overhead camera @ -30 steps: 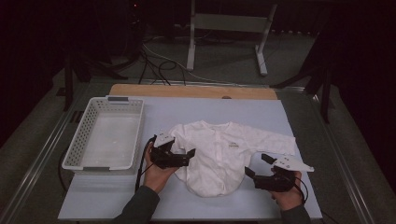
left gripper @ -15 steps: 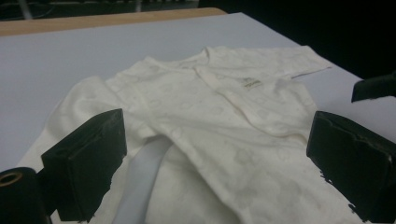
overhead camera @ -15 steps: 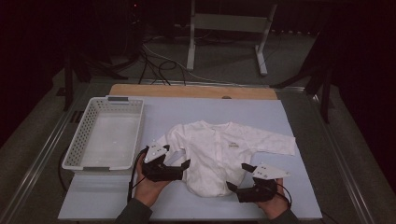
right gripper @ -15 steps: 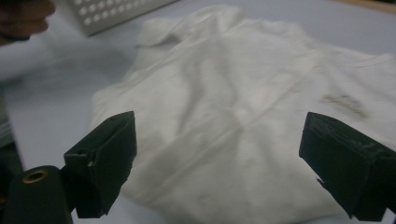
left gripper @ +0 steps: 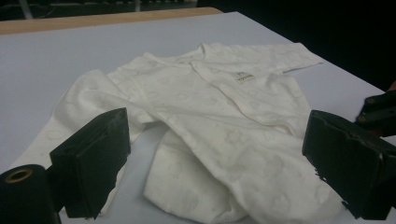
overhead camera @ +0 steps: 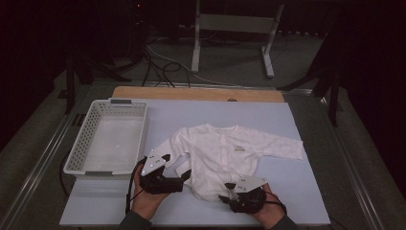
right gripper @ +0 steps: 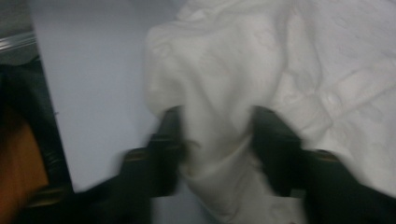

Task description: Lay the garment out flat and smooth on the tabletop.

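Note:
A white long-sleeved baby garment (overhead camera: 225, 151) lies front-up in the middle of the pale blue table top (overhead camera: 297, 196), its lower hem bunched toward the near edge. In the left gripper view the garment (left gripper: 219, 116) spreads ahead. My left gripper (overhead camera: 185, 174) rests at its lower left side, open wide (left gripper: 217, 170) with crumpled cloth lying between the jaws. At the lower right corner of the hem sits my right gripper (overhead camera: 226, 192). In the blurred right gripper view, it (right gripper: 217, 140) is shut on a thick bunch of that hem (right gripper: 215, 93).
An empty white perforated basket (overhead camera: 76, 158) stands at the table's left side. A wooden strip (overhead camera: 196, 93) runs along the far edge. Cables and a metal stand (overhead camera: 230, 28) are on the dark floor beyond. Metal rails (overhead camera: 38, 167) flank the table.
Both hands have drawn back toward the near edge and inward along the garment. The right gripper has come onto the lower hem, which is now bunched.

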A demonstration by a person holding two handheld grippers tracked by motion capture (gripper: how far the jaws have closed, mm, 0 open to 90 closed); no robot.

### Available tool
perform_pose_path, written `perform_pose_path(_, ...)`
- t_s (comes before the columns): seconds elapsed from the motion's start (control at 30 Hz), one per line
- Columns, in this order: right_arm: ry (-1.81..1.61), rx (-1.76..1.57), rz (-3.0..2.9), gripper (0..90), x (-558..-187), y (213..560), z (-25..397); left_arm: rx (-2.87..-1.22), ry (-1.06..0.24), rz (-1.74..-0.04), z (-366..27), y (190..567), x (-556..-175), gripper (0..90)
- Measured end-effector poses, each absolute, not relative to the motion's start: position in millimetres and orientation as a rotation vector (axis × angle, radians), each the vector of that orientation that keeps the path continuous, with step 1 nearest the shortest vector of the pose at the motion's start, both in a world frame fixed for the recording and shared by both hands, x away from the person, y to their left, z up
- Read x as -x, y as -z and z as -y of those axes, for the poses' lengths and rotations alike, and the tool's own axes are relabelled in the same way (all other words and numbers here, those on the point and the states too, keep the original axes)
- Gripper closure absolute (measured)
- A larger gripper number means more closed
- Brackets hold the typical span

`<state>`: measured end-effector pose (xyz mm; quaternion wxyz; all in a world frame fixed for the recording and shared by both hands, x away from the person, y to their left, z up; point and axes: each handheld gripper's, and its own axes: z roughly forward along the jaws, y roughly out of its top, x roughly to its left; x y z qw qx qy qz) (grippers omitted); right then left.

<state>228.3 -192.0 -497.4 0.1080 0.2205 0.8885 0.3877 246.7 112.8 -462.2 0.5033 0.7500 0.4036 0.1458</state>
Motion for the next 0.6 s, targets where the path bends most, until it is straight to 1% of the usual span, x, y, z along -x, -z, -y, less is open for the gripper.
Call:
perform_pose_path(0.03,-1.164,-0.666,-2.584,76.8,-234.1,489.5,194.8,-1.818,-0.346,-0.971,-111.3,463.3,-246.6,9.6)
perform_pose_path(0.13,-1.201,-0.701,-2.528,79.5,-240.3,482.4,198.4,-1.824,-0.331,-0.963,-109.3,464.8,-246.2,11.3)
perform_pose_path(0.2,-1.215,-0.75,-2.458,81.6,-249.4,474.0,203.9,-1.831,-0.319,-0.956,-106.8,466.3,-245.5,14.8)
perform_pose_path(0.4,-1.245,-0.858,-2.357,82.9,-265.8,464.0,214.7,-1.867,-0.276,-0.923,-95.2,471.1,-243.9,16.5)
perform_pose_path(0.43,-1.278,-0.914,-2.325,83.2,-270.7,462.0,217.9,-1.873,-0.268,-0.915,-92.7,471.8,-243.6,18.7)
perform_pose_path(0.5,-1.282,-0.928,-2.315,83.3,-272.6,461.2,219.3,-1.886,-0.244,-0.897,-86.0,473.5,-242.6,20.3)
perform_pose_path(0.53,-1.282,-0.944,-2.301,83.4,-275.2,460.1,220.5,-1.901,-0.215,-0.871,-76.8,475.7,-241.5,24.4)
perform_pose_path(0.57,-1.282,-0.961,-2.291,83.5,-276.0,459.6,220.3,-1.901,-0.215,-0.871,-76.8,475.7,-241.5,26.0)
perform_pose_path(0.6,-1.282,-0.963,-2.284,83.5,-277.5,459.2,221.0,-1.927,-0.19,-0.835,-64.8,477.8,-240.3,27.3)
